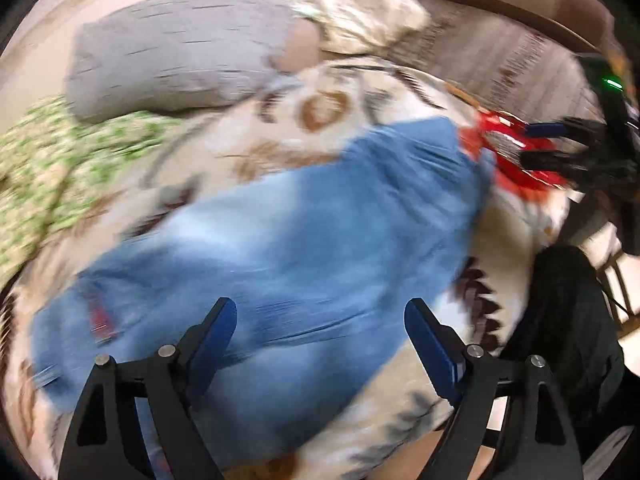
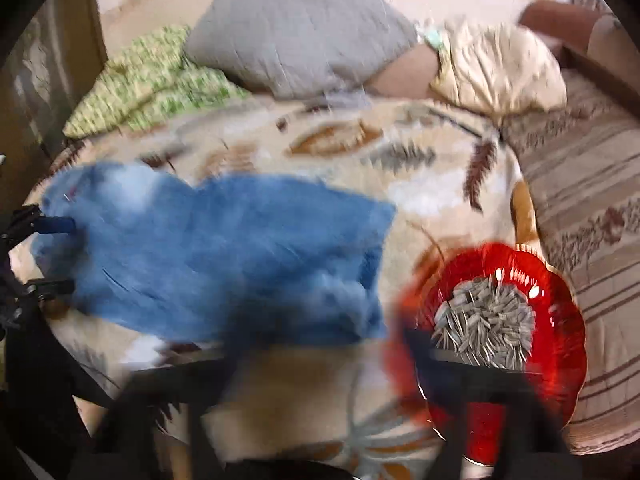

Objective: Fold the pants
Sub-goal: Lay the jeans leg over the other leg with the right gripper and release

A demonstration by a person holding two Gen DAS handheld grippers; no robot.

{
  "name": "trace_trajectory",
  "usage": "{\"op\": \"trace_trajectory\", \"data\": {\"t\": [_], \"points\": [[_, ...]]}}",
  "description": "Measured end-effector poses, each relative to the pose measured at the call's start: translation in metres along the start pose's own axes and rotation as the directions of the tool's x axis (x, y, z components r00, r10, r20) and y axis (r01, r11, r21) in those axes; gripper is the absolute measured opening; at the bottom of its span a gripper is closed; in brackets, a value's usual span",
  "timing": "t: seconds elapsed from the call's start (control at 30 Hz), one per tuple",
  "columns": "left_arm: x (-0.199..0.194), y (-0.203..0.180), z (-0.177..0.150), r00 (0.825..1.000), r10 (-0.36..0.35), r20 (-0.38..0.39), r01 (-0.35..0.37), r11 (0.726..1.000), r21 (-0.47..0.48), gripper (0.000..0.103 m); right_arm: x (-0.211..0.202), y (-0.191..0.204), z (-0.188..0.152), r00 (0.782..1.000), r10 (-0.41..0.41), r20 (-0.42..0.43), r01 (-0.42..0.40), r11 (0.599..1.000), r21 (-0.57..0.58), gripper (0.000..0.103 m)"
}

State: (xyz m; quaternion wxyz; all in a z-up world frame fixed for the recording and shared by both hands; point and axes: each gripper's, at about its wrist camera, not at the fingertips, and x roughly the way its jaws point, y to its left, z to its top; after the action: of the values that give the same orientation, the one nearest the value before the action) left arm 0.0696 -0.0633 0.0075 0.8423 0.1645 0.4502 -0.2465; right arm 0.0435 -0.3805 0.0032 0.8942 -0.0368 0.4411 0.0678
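— While both views are smeared by blur, what carries everything?

— A bed under a cream blanket (image 2: 420, 184) printed with brown and grey leaves. At its far edge lie a grey pillow (image 2: 296, 36), a green-patterned pillow (image 2: 148, 80) toward the left corner and a pale crumpled cloth (image 2: 500, 76) to the right. A striped brown cover (image 2: 592, 200) runs along the right edge.

— Anything else on it?

— A red glass dish (image 2: 552, 320) of sunflower seeds (image 2: 484, 328), near the right edge, just beside the pants.

— And the pants?

— Blue denim pants (image 1: 280, 240), lying fairly flat across the middle of the blanket, faded pale in patches, with a few creases. One end reaches toward the dish.

— The tools?

— The left gripper (image 1: 320, 332) hovers over the near end of the denim, its 2 blue-padded fingers (image 1: 218, 332) spread wide, holding nothing. The right gripper (image 1: 532, 144) is at the dish end; its fingers look parted, but in its own view they are only a dark blur, so I cannot tell whether it grips anything.
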Motion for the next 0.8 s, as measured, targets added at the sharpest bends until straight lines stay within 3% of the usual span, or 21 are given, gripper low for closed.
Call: {"op": "trace_trajectory", "data": {"t": [0.1, 0.2, 0.37, 0.47, 0.53, 0.8], "points": [[-0.019, 0.041, -0.012, 0.995, 0.095, -0.006, -0.095, 0.991, -0.097, 0.086, -0.011, 0.029, 0.015, 0.997, 0.042, 0.067, -0.039, 0.998, -0.039, 0.094], [-0.041, 0.083, -0.035, 0.978, 0.207, -0.036, -0.210, 0.957, -0.202, 0.086, -0.006, 0.063, 0.027, 0.993, 0.087, 0.077, -0.081, 0.993, -0.083, 0.094], [-0.081, 0.131, -0.084, 0.952, 0.292, -0.086, -0.304, 0.926, -0.225, 0.086, 0.013, 0.148, 0.033, 0.980, 0.191, 0.055, -0.173, 0.957, -0.233, 0.094], [-0.089, 0.155, -0.099, 0.947, 0.302, -0.108, -0.320, 0.914, -0.249, 0.087, 0.025, 0.198, 0.032, 0.961, 0.274, 0.036, -0.250, 0.918, -0.308, 0.094], [-0.081, 0.170, -0.102, 0.953, 0.282, -0.109, -0.301, 0.912, -0.278, 0.087, 0.036, 0.231, 0.032, 0.954, 0.297, 0.026, -0.268, 0.892, -0.363, 0.094], [-0.015, 0.203, -0.093, 0.957, 0.266, -0.114, -0.287, 0.918, -0.275, 0.087, 0.090, 0.302, 0.035, 0.977, 0.212, 0.002, -0.186, 0.864, -0.468, 0.092]]}}
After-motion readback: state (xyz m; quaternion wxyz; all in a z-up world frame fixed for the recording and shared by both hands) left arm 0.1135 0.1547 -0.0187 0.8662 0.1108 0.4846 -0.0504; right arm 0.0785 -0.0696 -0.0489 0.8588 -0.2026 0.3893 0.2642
